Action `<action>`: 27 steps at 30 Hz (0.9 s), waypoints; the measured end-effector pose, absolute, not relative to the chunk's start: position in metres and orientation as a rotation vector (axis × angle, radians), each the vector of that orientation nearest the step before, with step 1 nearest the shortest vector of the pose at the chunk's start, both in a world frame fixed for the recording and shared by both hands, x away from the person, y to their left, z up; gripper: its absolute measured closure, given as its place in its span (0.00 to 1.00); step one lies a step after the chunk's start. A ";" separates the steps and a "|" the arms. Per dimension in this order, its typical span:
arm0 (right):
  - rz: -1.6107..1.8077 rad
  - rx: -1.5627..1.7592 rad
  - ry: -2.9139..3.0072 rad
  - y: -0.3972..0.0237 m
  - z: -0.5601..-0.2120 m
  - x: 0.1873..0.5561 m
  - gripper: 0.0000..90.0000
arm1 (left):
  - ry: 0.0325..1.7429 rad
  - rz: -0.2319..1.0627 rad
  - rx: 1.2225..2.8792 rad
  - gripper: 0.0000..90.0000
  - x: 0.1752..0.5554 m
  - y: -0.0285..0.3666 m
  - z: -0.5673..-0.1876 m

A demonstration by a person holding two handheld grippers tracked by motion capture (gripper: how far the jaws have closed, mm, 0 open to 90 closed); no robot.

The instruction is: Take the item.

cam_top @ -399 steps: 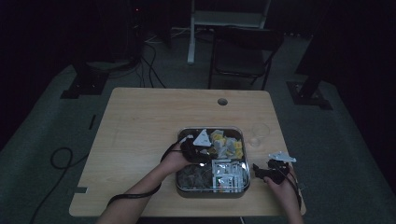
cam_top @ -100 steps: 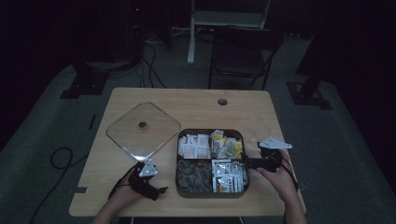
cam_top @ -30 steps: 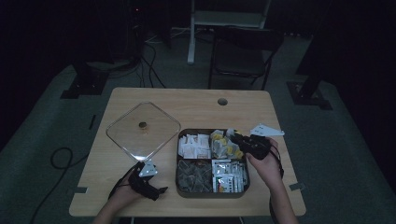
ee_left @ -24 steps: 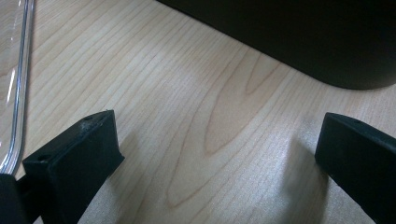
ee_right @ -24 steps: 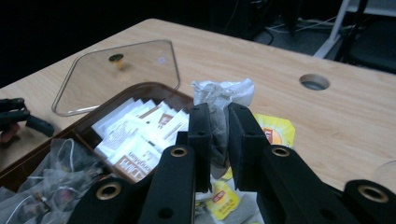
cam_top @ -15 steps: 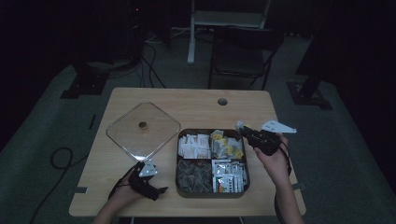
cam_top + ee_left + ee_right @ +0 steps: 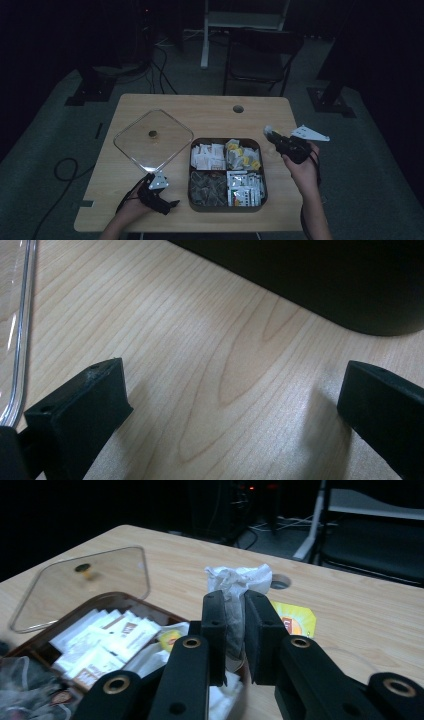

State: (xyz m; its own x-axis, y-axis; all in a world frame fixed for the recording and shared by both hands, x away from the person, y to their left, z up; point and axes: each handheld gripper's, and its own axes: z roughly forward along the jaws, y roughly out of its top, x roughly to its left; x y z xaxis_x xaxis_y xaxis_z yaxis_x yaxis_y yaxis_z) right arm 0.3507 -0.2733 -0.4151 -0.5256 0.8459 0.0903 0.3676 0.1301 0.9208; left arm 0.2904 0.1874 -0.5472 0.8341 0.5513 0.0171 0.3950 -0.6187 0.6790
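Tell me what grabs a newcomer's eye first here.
First the right gripper, raised past the right rim of the tray, pinching a white tea bag with a yellow tag. Then the four-compartment tray of tea packets at table centre. The clear lid lies left of it, above the open left gripper.

Dim room, dark walls. Grey floor (image 7: pixel 55 130) with black cables (image 7: pixel 161 75) trailing across it. Light wooden surface (image 7: pixel 210 107) with rounded corners and a cable hole (image 7: pixel 238 108) near its far edge. Behind it a dark chair (image 7: pixel 260 60), and a pale stand (image 7: pixel 245 20) beyond.
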 end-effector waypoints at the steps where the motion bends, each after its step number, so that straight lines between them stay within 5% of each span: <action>1: 1.373 1.176 1.941 -0.279 -0.416 0.352 0.89 | 0.689 0.292 2.314 0.00 0.290 0.187 -0.547; 27: 1.315 1.356 1.876 -0.317 -0.450 0.374 0.89 | 0.689 0.290 2.315 0.00 0.290 0.187 -0.547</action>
State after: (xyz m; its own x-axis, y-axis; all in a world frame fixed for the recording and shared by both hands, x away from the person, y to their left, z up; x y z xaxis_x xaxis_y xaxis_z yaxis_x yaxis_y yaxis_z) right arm 0.3744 -0.3168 -0.4504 -0.3976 0.9053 0.1495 0.4495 0.0501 0.8919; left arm 0.2904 0.1874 -0.5472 0.8340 0.5515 0.0152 0.3963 -0.6181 0.6789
